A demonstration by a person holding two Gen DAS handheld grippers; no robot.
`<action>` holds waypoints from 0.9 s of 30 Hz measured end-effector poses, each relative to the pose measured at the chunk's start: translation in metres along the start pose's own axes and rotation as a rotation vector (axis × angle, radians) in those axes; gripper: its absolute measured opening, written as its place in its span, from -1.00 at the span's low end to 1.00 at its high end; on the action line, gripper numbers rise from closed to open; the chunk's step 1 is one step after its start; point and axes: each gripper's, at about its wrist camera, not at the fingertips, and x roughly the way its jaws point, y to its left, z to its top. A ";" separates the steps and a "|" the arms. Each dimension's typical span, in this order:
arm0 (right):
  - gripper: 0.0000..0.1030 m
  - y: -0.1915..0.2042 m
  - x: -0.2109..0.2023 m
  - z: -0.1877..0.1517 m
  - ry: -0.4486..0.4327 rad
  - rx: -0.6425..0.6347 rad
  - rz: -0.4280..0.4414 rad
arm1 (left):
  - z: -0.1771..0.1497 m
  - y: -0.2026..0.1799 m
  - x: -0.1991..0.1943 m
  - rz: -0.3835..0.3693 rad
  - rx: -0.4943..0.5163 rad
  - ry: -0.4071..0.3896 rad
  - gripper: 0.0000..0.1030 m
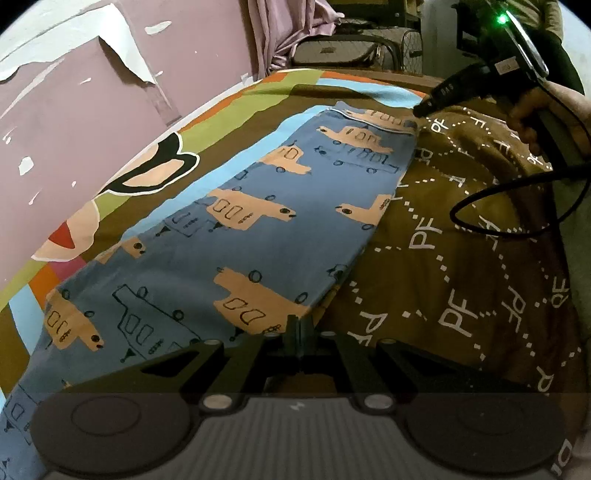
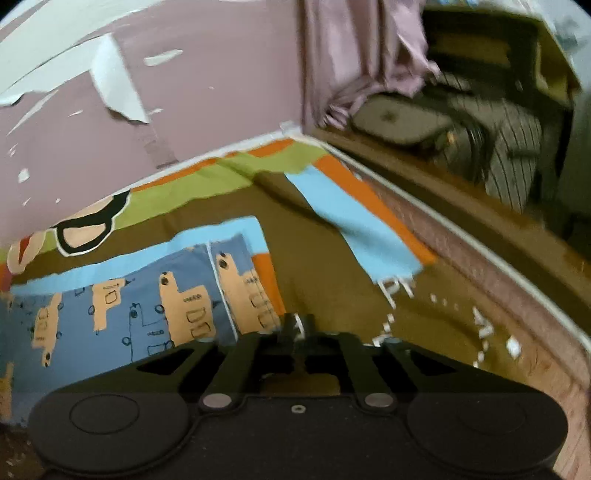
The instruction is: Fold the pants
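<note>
My left gripper is closed on the blue pants' edge; my right gripper, barely parted, holds nothing.

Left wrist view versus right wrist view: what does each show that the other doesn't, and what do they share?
Only the left wrist view shows the right gripper from outside, at the far corner of the pants, with the hand holding it, a looping black cable, and most of the pants' length. Only the right wrist view shows the mattress edge and the wooden bed frame beyond it. Both share the blue vehicle-print pants, the patterned bedsheet, the peeling pink wall and the pink curtain.
</note>
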 end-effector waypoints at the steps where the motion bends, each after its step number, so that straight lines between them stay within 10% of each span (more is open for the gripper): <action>1: -0.66 0.005 -0.001 -0.001 -0.022 -0.034 0.005 | 0.000 0.001 0.001 -0.006 -0.004 0.005 -1.00; 7: -0.39 0.034 -0.001 -0.005 -0.052 -0.199 0.072 | -0.007 0.012 0.001 -0.063 -0.132 0.018 -0.88; 12: -0.30 0.035 0.022 -0.011 0.090 -0.200 0.028 | -0.018 0.015 0.000 -0.066 -0.171 0.050 -0.78; 17: 0.00 0.040 0.004 -0.008 -0.007 -0.208 0.037 | -0.022 0.029 -0.020 -0.045 -0.231 0.024 -0.14; 21: 0.43 0.068 -0.014 -0.015 -0.096 -0.304 0.162 | -0.018 0.048 -0.038 0.053 -0.273 -0.033 0.27; 27: 0.51 0.136 -0.008 -0.007 -0.068 -0.477 0.400 | 0.000 0.109 -0.039 0.334 -0.334 -0.024 0.45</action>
